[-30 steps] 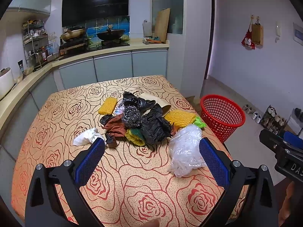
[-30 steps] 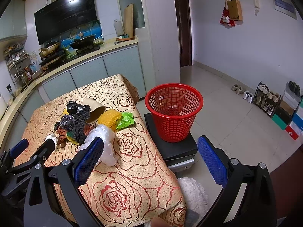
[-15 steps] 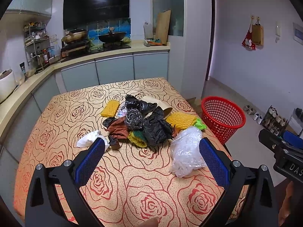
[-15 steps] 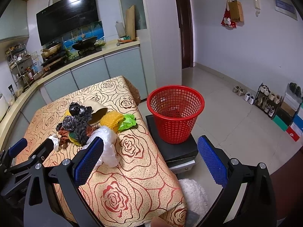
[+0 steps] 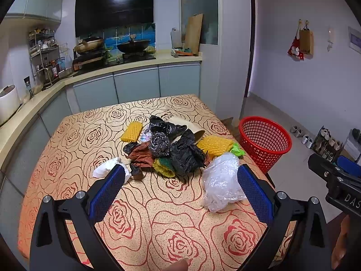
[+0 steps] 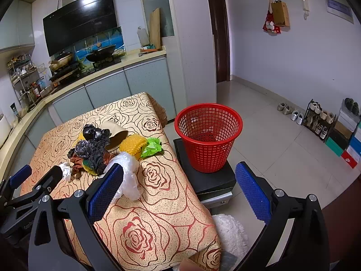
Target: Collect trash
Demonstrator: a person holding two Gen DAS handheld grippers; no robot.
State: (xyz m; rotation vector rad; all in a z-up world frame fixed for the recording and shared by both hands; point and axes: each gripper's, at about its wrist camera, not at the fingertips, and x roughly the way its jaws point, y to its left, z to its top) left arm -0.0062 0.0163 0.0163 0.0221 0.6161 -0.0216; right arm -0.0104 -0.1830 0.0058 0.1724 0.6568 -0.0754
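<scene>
Trash sits in one loose heap near the far-right part of the table (image 5: 74, 149), which wears a tan cloth w/ red rose outlines. In the heap: crumpled black plastic bags (image 5: 186, 153), a dark steel-wool scourer (image 5: 160, 144), brown wrapper (image 5: 141, 155), two yellow foam nets (image 5: 132, 131) (image 5: 215, 143), a green wrapper (image 6: 151, 146), a tan paper cup (image 6: 115, 134) on its side, and a white tissue (image 5: 106, 169) at the heap's left edge. A clear plastic bag (image 5: 222, 184) lies nearest, close to the table's right edge.

Red mesh basket (image 6: 207, 135) stands off the table's right edge on a black box (image 6: 207, 181), upright, nothing visible inside.

Left gripper (image 5: 180, 192) hovers over the near half of the table, fingers spread wide, holding nothing. Right gripper (image 6: 179, 193) is over the table's right edge, fingers also wide apart, nothing between them.

Near half of the cloth is bare; open tiled floor beyond the basket, shoe rack (image 6: 320, 122) along the far wall.
</scene>
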